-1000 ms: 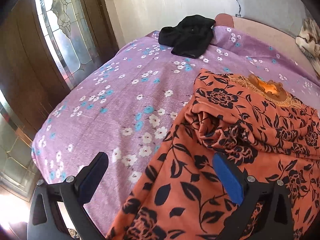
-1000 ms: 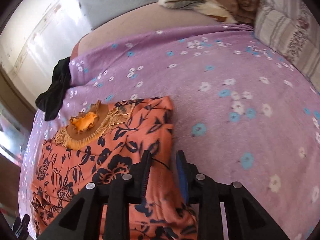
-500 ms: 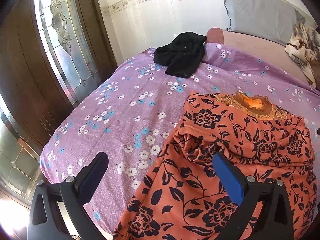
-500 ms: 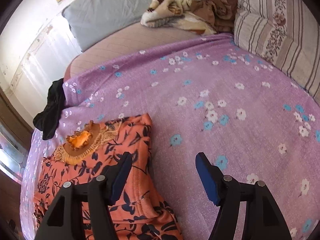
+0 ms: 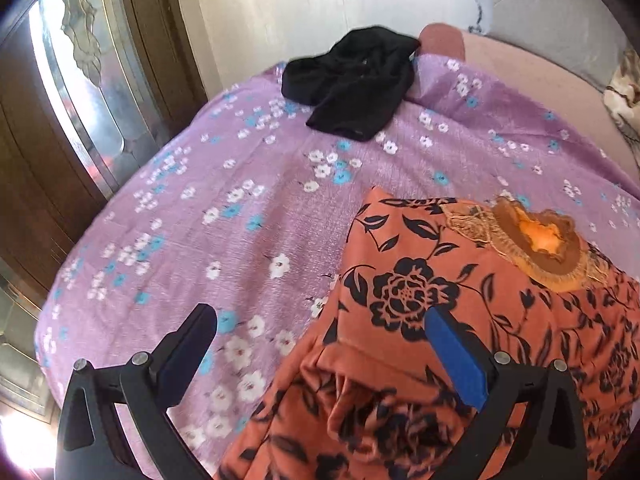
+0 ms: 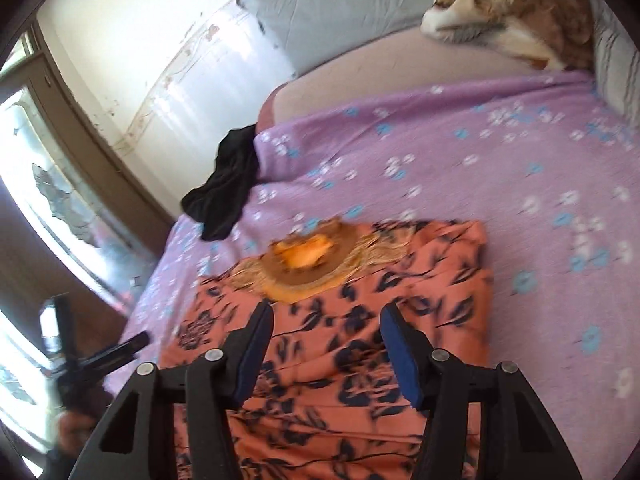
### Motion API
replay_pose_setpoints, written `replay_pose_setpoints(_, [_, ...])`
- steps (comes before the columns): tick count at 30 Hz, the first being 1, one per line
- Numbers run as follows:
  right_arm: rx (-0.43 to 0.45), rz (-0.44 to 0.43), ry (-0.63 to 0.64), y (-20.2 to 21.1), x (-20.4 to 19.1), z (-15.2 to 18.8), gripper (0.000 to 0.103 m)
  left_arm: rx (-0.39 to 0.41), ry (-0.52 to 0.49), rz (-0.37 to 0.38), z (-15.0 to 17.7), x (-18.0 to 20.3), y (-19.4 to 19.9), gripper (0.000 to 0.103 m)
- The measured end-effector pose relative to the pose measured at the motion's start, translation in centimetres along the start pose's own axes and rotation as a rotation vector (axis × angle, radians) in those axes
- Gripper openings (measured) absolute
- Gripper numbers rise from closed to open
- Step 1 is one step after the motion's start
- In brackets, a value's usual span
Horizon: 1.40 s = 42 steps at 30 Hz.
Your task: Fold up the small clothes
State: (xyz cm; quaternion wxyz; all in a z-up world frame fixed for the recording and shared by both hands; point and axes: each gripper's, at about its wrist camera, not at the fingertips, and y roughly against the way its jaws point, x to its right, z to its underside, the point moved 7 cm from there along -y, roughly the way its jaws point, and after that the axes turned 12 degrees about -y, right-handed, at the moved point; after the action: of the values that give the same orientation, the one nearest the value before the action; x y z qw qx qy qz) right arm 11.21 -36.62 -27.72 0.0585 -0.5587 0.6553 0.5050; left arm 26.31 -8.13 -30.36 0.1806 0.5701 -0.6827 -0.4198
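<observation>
An orange dress with black flowers (image 5: pixel 440 280) lies flat on the purple flowered bedsheet (image 5: pixel 240 200), its gold-trimmed neckline (image 5: pixel 540 240) at the far end. My left gripper (image 5: pixel 320 316) hangs open over the dress's left edge, one finger above the sheet, the other above the cloth. In the right wrist view the dress (image 6: pixel 340 360) fills the foreground. My right gripper (image 6: pixel 327 312) hovers just short of the neckline. Its jaws are closing, they stand apart and nothing is pinched between them. The left gripper (image 6: pixel 80 360) shows at the lower left there.
A crumpled black garment (image 5: pixel 352 84) lies at the far left corner of the bed. A grey pillow (image 6: pixel 340 12) and a brown patterned blanket (image 6: pixel 520 8) sit at the head. A glass-panelled wooden door (image 5: pixel 80 100) stands left of the bed.
My right gripper let go of the dress's right edge, opened wide, then narrowed and swung left over the middle of the dress. My left gripper shifted along the left edge toward the neckline.
</observation>
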Motion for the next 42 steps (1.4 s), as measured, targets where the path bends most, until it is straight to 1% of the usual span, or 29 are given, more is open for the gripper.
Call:
replay_pose_setpoints(2, [-0.069, -0.012, -0.020, -1.7, 0.3, 0.5, 0.051, -0.024, -0.004, 0.010, 0.5, 0.4, -1.9, 0.103])
replay_pose_setpoints(3, [-0.117, -0.004, -0.038, -2.7, 0.9, 0.9, 0.049, -0.054, -0.017, -0.004, 0.8, 0.5, -3.1, 0.103])
replay_pose_setpoints(4, [-0.163, 0.029, -0.055, -3.7, 1.8, 1.4, 0.046, -0.094, -0.029, -0.025, 1.5, 0.5, -4.2, 0.103])
replay_pose_setpoints(5, [-0.208, 0.099, -0.067, -4.9, 3.1, 2.0, 0.046, -0.133, -0.034, -0.028, 2.2, 0.4, -5.4, 0.103])
replay_pose_setpoints(6, [-0.233, 0.181, -0.068, -5.6, 4.5, 2.7, 0.044, -0.143, -0.019, 0.003, 2.7, 0.3, -6.1, 0.103])
replay_pose_setpoints(7, [-0.235, 0.223, -0.058, -5.9, 5.2, 2.9, 0.026, -0.130, 0.021, 0.032, 2.9, -0.1, -6.1, 0.103])
replay_pose_setpoints(8, [-0.222, 0.240, -0.042, -5.7, 5.3, 2.7, 0.018, -0.137, 0.049, 0.043, 2.9, -0.4, -6.0, 0.103])
replay_pose_setpoints(10, [-0.176, 0.251, 0.022, -4.9, 4.1, 2.4, 0.020, -0.136, 0.080, 0.033, 2.5, -0.8, -5.2, 0.103])
replay_pose_setpoints(11, [-0.154, 0.252, 0.064, -4.6, 3.3, 2.3, 0.023, -0.100, 0.084, 0.017, 2.1, -0.8, -4.4, 0.103])
replay_pose_setpoints(13, [-0.151, 0.214, 0.099, -4.7, 2.1, 2.8, 0.023, -0.042, 0.060, 0.003, 1.6, 0.0, -3.0, 0.103])
replay_pose_setpoints(14, [-0.171, 0.193, 0.100, -5.1, 1.8, 3.1, 0.023, -0.038, 0.026, 0.016, 1.5, 1.0, -2.6, 0.103])
replay_pose_setpoints(15, [-0.205, 0.186, 0.103, -5.8, 1.7, 3.9, 0.023, -0.046, -0.009, 0.032, 1.6, 2.1, -2.6, 0.103])
replay_pose_setpoints(17, [-0.269, 0.229, 0.120, -7.4, 2.1, 5.5, 0.024, -0.081, -0.082, 0.038, 2.1, 4.0, -3.2, 0.103])
replay_pose_setpoints(19, [-0.237, 0.245, 0.161, -7.4, 1.7, 5.7, 0.024, -0.132, -0.157, 0.008, 3.0, 5.3, -4.6, 0.103])
replay_pose_setpoints(20, [-0.235, 0.249, 0.161, -7.2, 1.6, 5.5, 0.024, -0.116, -0.149, 0.010, 3.0, 5.2, -4.4, 0.103])
replay_pose_setpoints(22, [-0.206, 0.235, 0.151, -6.7, 1.1, 5.2, 0.024, -0.122, -0.127, 0.033, 2.6, 4.6, -3.6, 0.103])
replay_pose_setpoints(23, [-0.181, 0.241, 0.153, -6.4, 1.2, 4.9, 0.024, -0.096, -0.118, 0.037, 2.3, 4.2, -3.0, 0.103])
replay_pose_setpoints(25, [-0.108, 0.272, 0.134, -5.5, 1.6, 3.9, 0.024, -0.048, -0.104, 0.002, 1.9, 3.2, -2.1, 0.103])
replay_pose_setpoints(26, [-0.095, 0.283, 0.116, -5.4, 2.2, 3.5, 0.024, -0.047, -0.103, -0.007, 1.9, 2.8, -2.3, 0.103])
replay_pose_setpoints(28, [-0.148, 0.326, 0.089, -6.4, 3.8, 3.5, 0.024, -0.116, -0.112, -0.008, 2.5, 2.4, -4.2, 0.103])
replay_pose_setpoints(29, [-0.168, 0.317, 0.080, -6.7, 4.2, 3.7, 0.023, -0.140, -0.095, 0.031, 2.9, 2.3, -4.8, 0.103])
replay_pose_setpoints(30, [-0.156, 0.304, 0.074, -6.3, 4.1, 3.6, 0.023, -0.136, -0.057, 0.061, 2.9, 1.9, -4.6, 0.103])
replay_pose_setpoints(32, [-0.170, 0.278, 0.055, -5.4, 3.6, 3.6, 0.022, -0.125, -0.041, 0.098, 3.1, 1.2, -3.5, 0.103])
replay_pose_setpoints(33, [-0.174, 0.239, 0.038, -4.6, 3.3, 3.8, 0.022, -0.104, -0.050, 0.096, 3.3, 0.8, -2.6, 0.103])
replay_pose_setpoints(35, [-0.156, 0.208, 0.029, -2.7, 3.2, 4.2, 0.022, -0.057, -0.076, 0.062, 3.8, -0.4, -0.9, 0.103])
replay_pose_setpoints(38, [-0.134, 0.171, 0.031, 0.3, 3.2, 4.8, 0.023, -0.012, -0.076, 0.015, 6.8, -3.4, 1.9, 0.103])
replay_pose_setpoints(39, [-0.125, 0.162, 0.025, 1.2, 3.4, 5.2, 0.024, -0.011, -0.063, 0.010, 7.9, -4.3, 2.7, 0.103])
replay_pose_setpoints(40, [-0.120, 0.158, 0.018, 2.0, 3.8, 5.6, 0.028, -0.015, -0.045, 0.013, 9.4, -5.2, 3.6, 0.103])
replay_pose_setpoints(42, [-0.104, 0.163, -0.008, 4.1, 5.1, 6.6, 0.043, -0.036, -0.008, 0.007, 12.0, -7.3, 4.3, 0.103])
